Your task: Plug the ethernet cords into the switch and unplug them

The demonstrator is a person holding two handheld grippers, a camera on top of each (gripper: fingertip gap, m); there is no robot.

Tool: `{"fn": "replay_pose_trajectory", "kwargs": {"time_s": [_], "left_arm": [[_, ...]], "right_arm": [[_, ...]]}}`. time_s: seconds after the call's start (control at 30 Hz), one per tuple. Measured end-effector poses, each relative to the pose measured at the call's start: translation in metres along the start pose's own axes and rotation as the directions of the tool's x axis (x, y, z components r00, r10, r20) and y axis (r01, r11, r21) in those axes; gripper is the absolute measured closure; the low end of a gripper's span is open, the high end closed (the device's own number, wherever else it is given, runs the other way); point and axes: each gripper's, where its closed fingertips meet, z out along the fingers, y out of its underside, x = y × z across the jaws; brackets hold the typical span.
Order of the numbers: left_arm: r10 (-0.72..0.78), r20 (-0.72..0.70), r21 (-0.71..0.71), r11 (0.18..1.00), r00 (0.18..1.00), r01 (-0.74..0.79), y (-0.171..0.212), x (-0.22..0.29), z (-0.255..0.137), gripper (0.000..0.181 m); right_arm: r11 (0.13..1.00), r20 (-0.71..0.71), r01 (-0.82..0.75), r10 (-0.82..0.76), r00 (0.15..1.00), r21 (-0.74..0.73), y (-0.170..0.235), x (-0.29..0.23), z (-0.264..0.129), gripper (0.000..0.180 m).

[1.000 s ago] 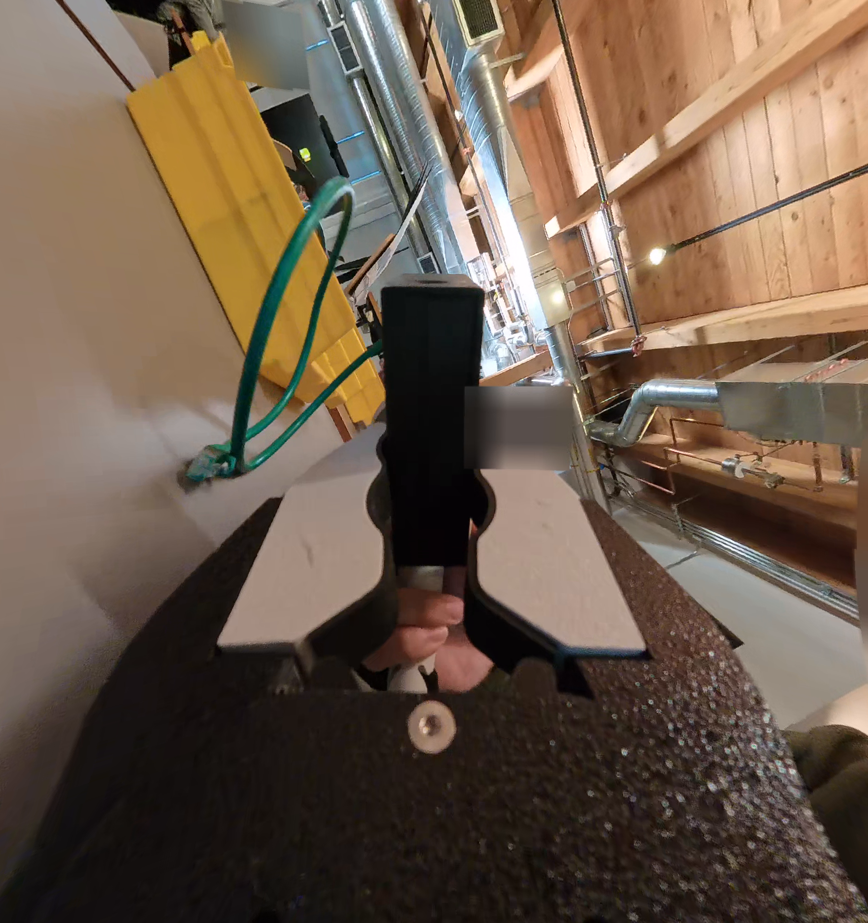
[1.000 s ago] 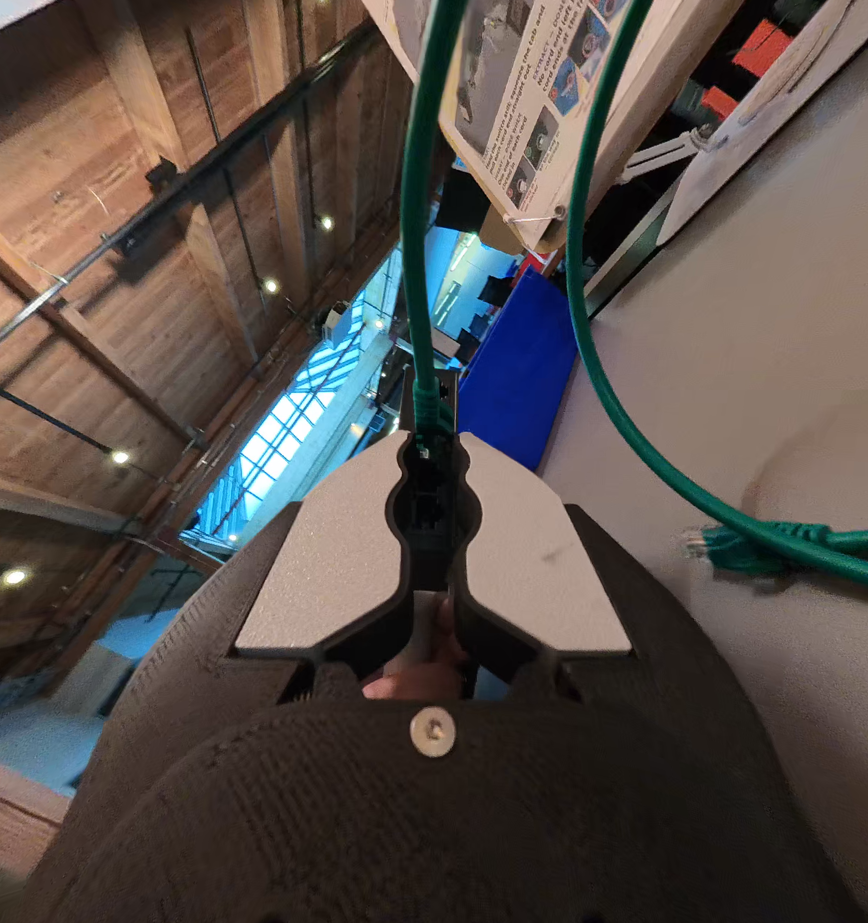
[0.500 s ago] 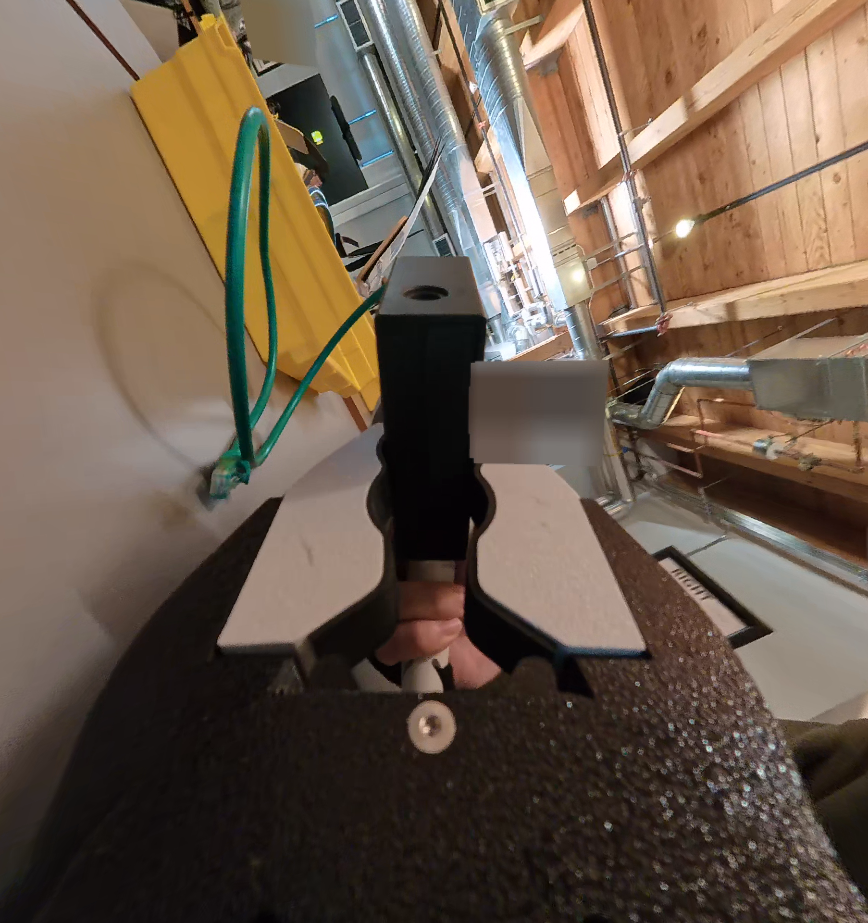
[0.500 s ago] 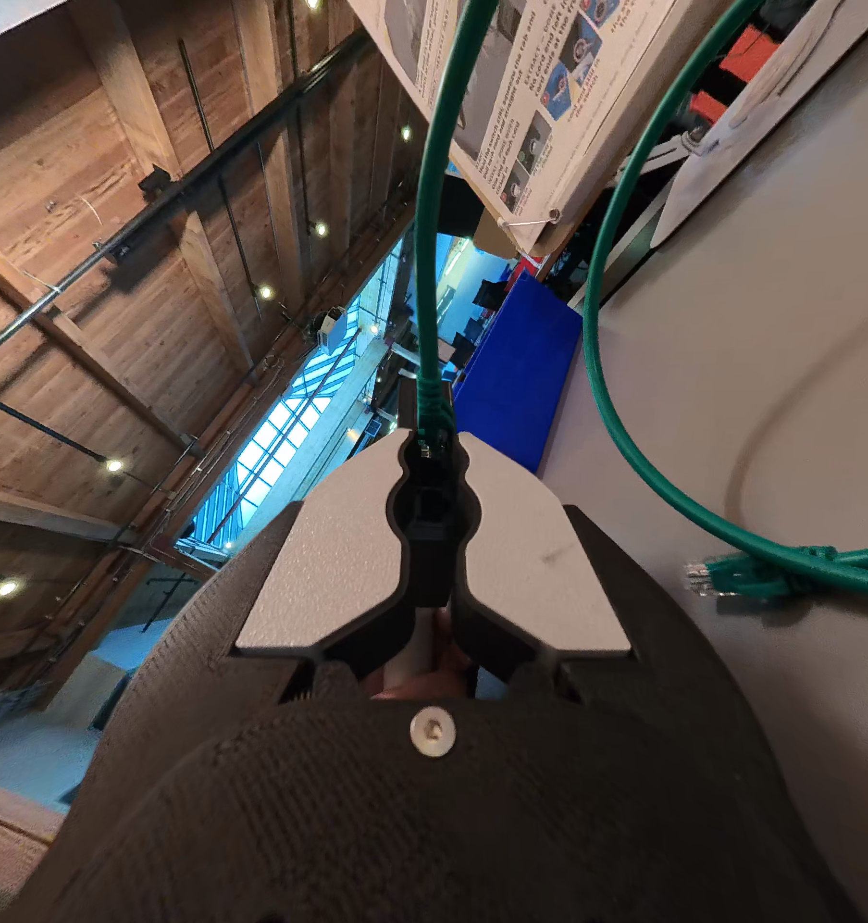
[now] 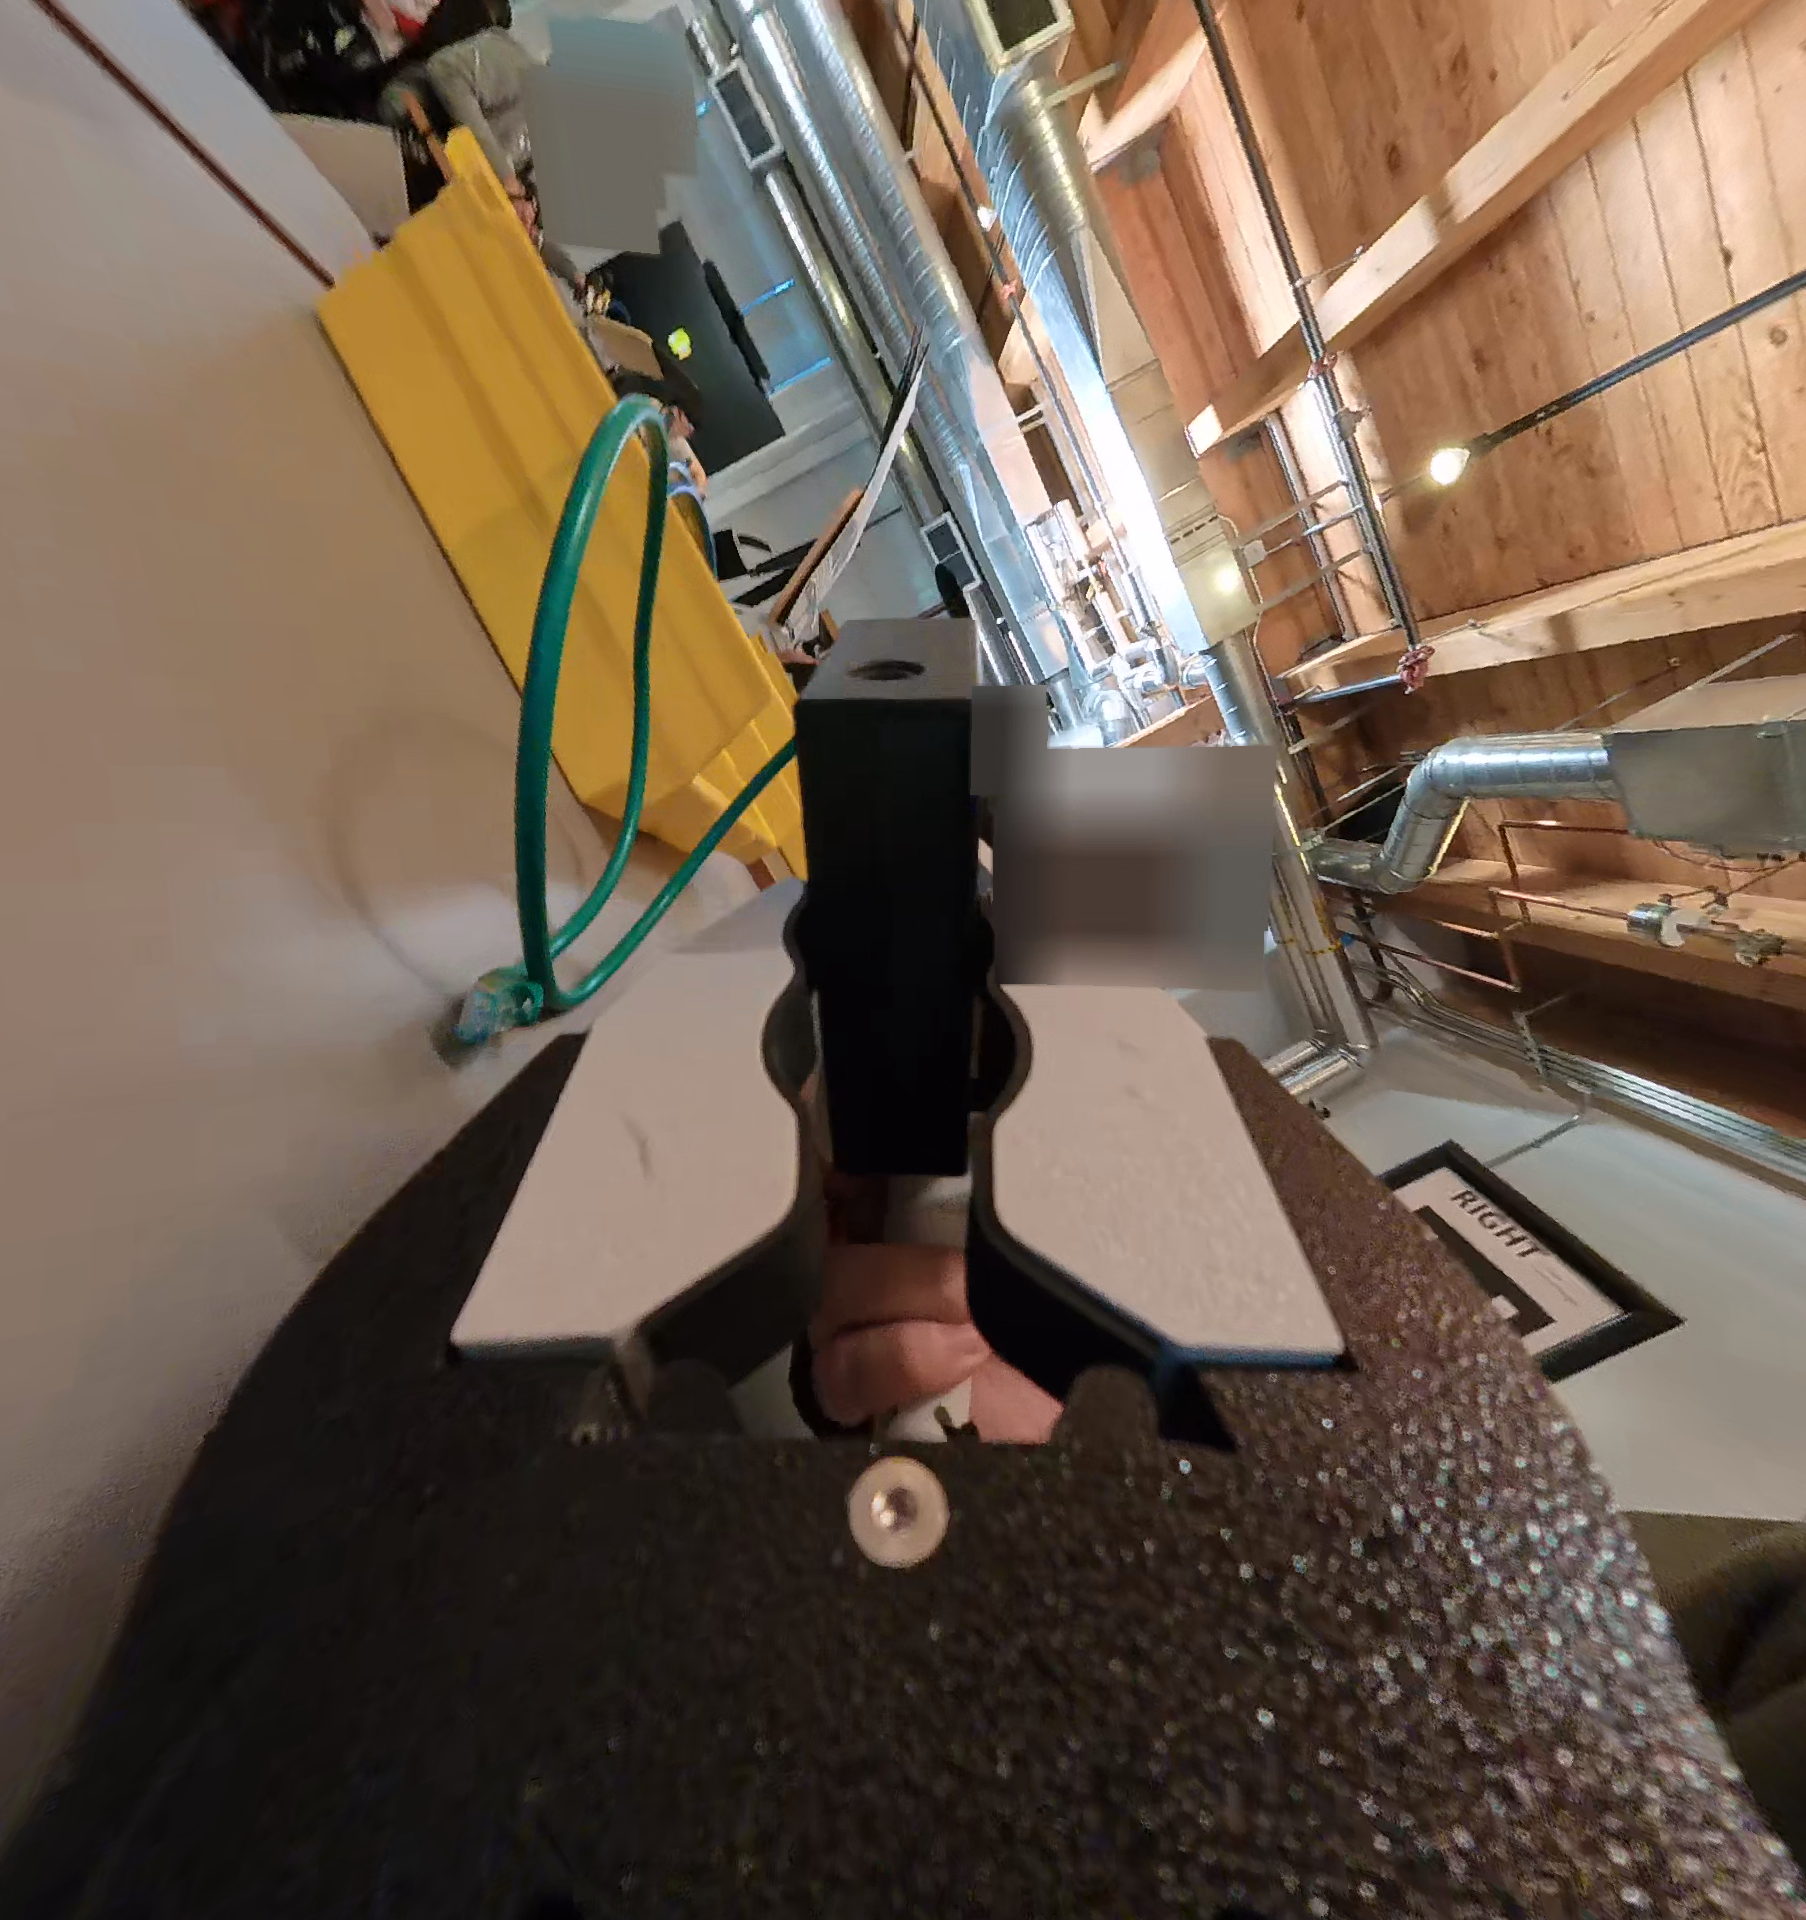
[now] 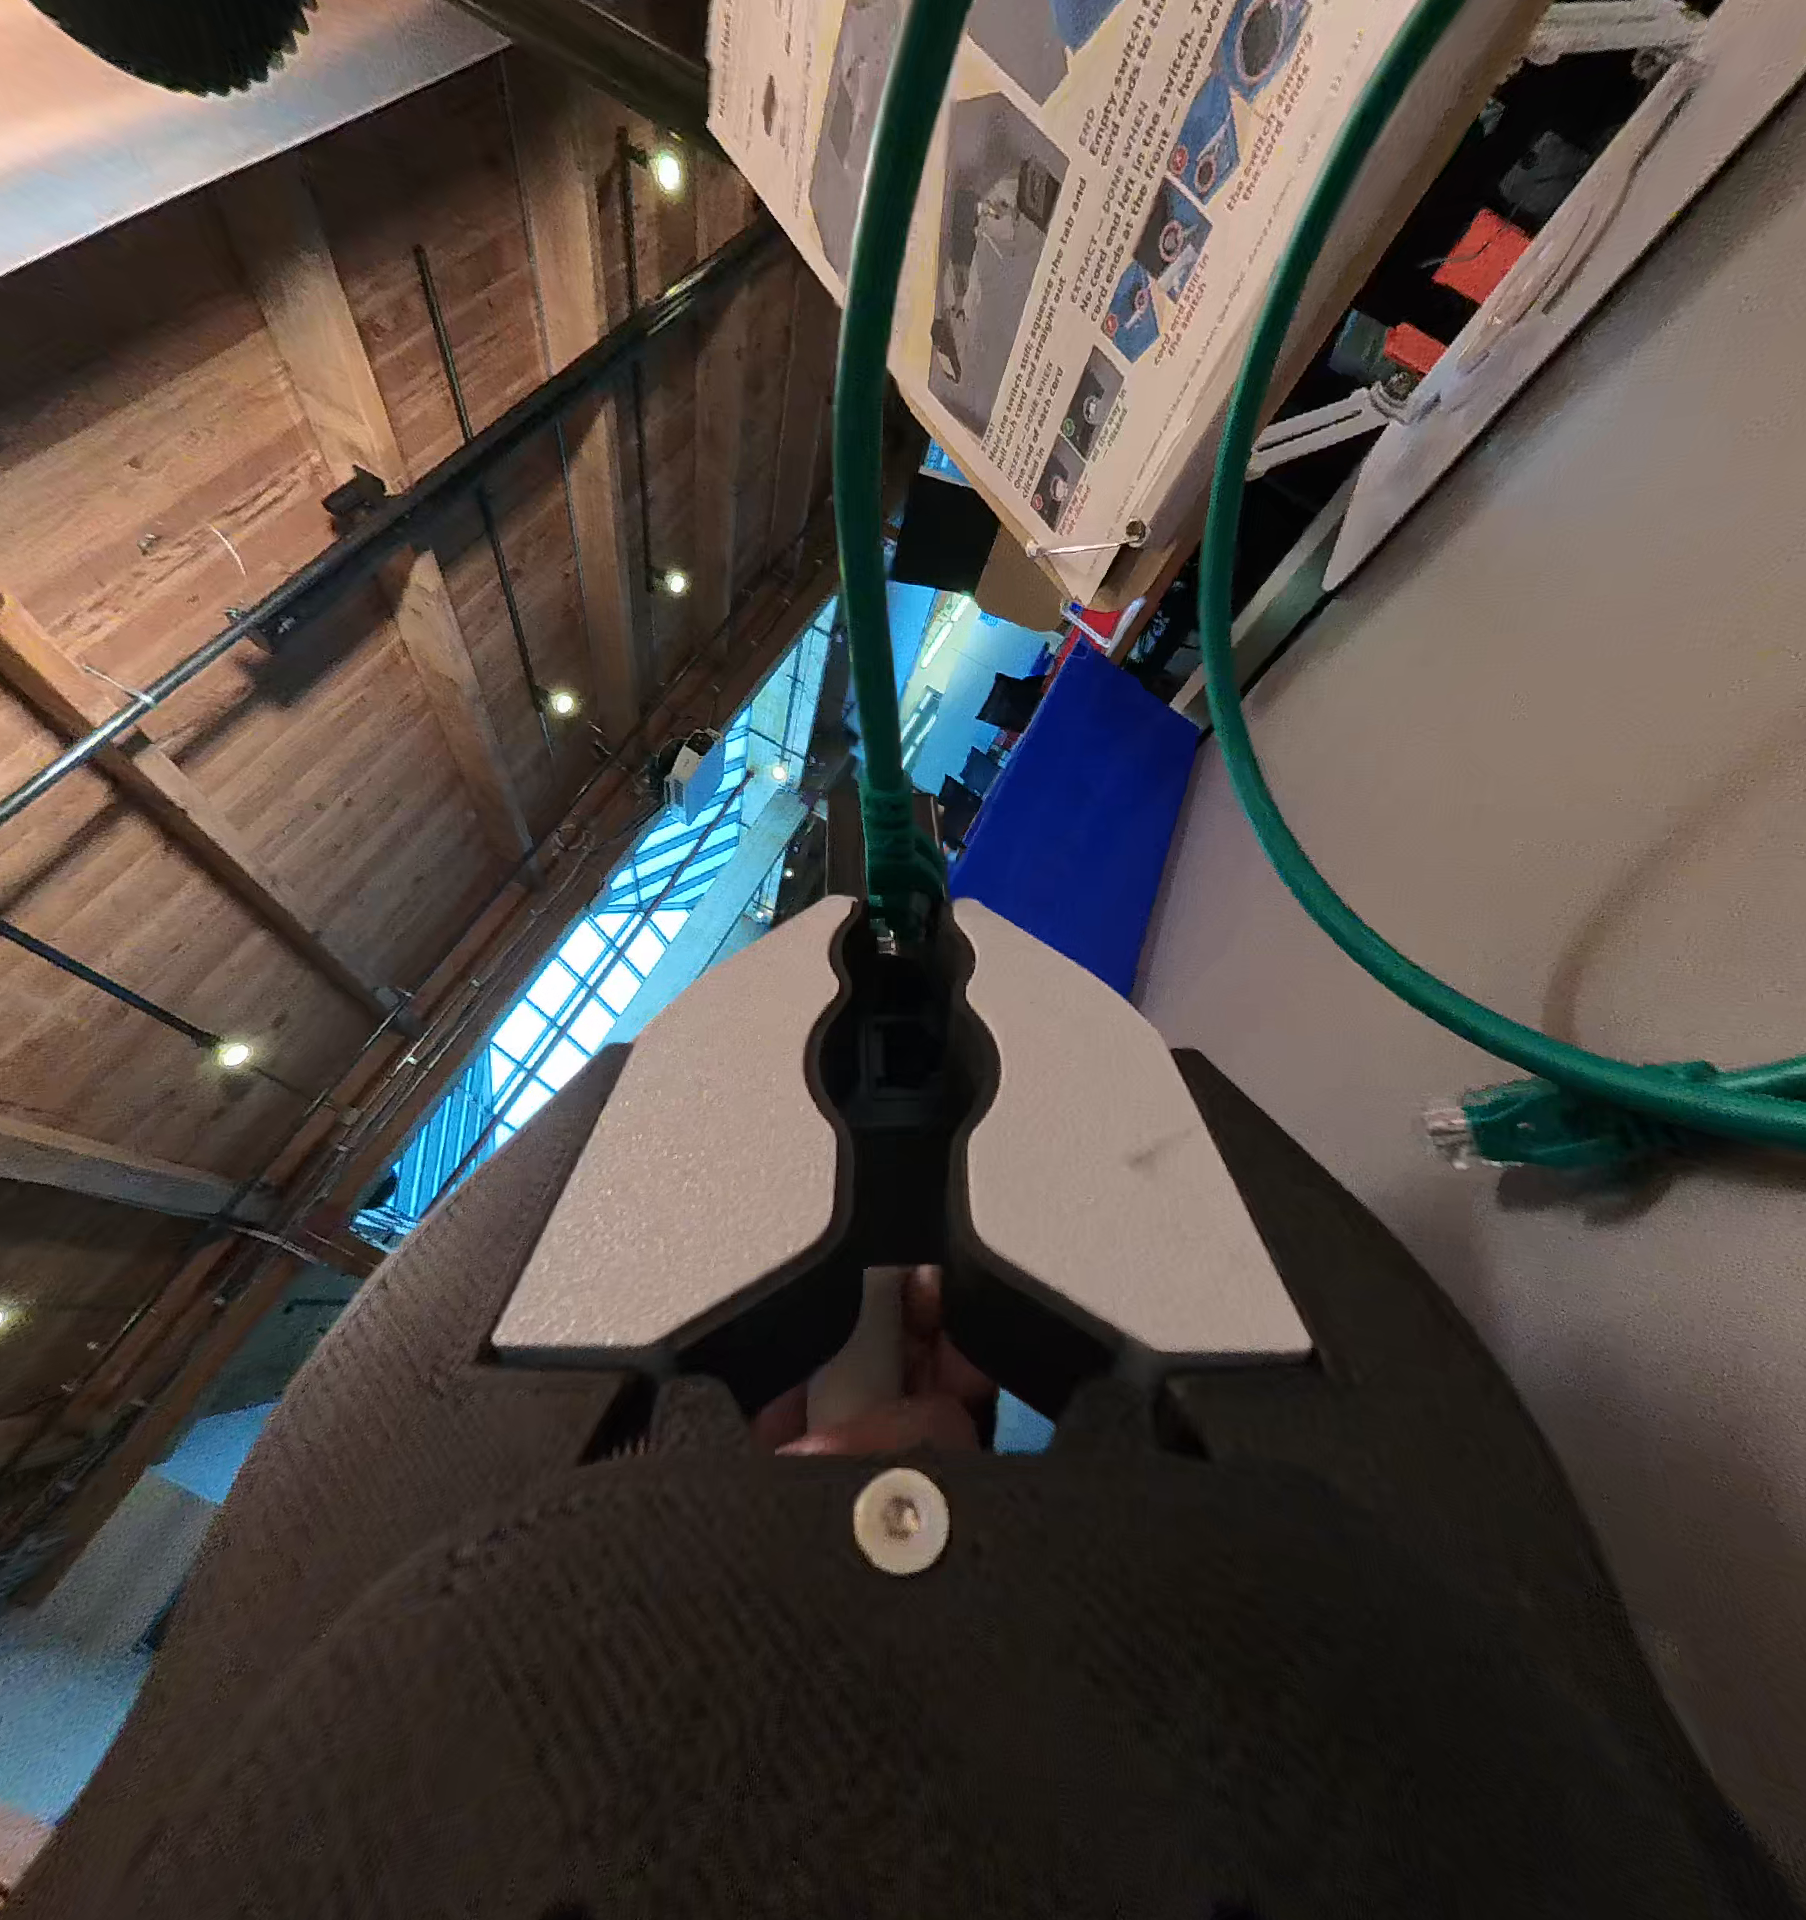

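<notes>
Left gripper [image 5: 894, 1023]: two pale grey, flat-faced fingers [image 5: 660, 1153] with scalloped inner edges, seated in a coarse black, speckled printed body [image 5: 982, 1662]. A single silver hex-socket screw [image 5: 897, 1524] sits on the midline at 6 o'clock from the fingers. A dark olive sleeve [image 5: 1772, 1621] shows at 4 o'clock.

Right gripper [image 6: 904, 1023]: the same pattern, with grey fingers [image 6: 691, 1174] edged in black; the black body [image 6: 878, 1714] shows fine layered print lines. Its silver hex-socket screw [image 6: 900, 1522] likewise lies at 6 o'clock. One finger face [image 6: 1138, 1164] bears a short dark scuff.
</notes>
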Motion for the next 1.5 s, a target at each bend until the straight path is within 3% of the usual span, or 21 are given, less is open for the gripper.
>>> {"fn": "replay_pose_trajectory", "kwargs": {"time_s": [0.27,0.53,0.7,0.83,1.03,1.33,1.5], "left_arm": [[-0.211,-0.015,-0.088,0.974,0.977,0.209,0.004,-0.007,-0.011,0.155],[-0.228,-0.009,-0.180,0.958,0.974,0.223,0.012,-0.007,-0.015,0.154],[-0.196,-0.022,-0.147,0.971,0.980,0.191,0.015,-0.006,-0.005,0.154],[-0.120,0.053,-0.140,0.982,0.991,0.126,0.025,-0.014,0.006,0.150],[-0.096,0.065,-0.132,0.986,0.993,0.104,0.026,-0.017,0.007,0.151],[-0.023,-0.010,-0.168,0.986,1.000,0.021,0.023,-0.008,0.003,0.153],[0.042,0.027,-0.131,0.991,0.999,-0.038,0.011,-0.005,-0.002,0.154]], "right_arm": [[0.998,-0.060,-0.036,0.033,0.998,-0.053,0.012,0.008,0.001,0.166],[0.995,-0.085,-0.092,0.090,0.992,-0.023,0.018,0.009,-0.005,0.165],[0.998,-0.108,-0.043,0.048,0.993,0.052,0.010,0.010,-0.015,0.166],[0.996,-0.123,0.006,0.005,0.992,0.089,0.012,0.014,-0.019,0.169],[0.997,-0.111,0.027,-0.019,0.994,0.066,0.011,0.020,-0.020,0.171],[0.992,-0.066,0.005,0.004,0.998,0.129,-0.007,0.014,-0.018,0.172],[0.987,-0.098,0.127,-0.117,0.988,0.103,-0.031,0.010,-0.023,0.172]]}}
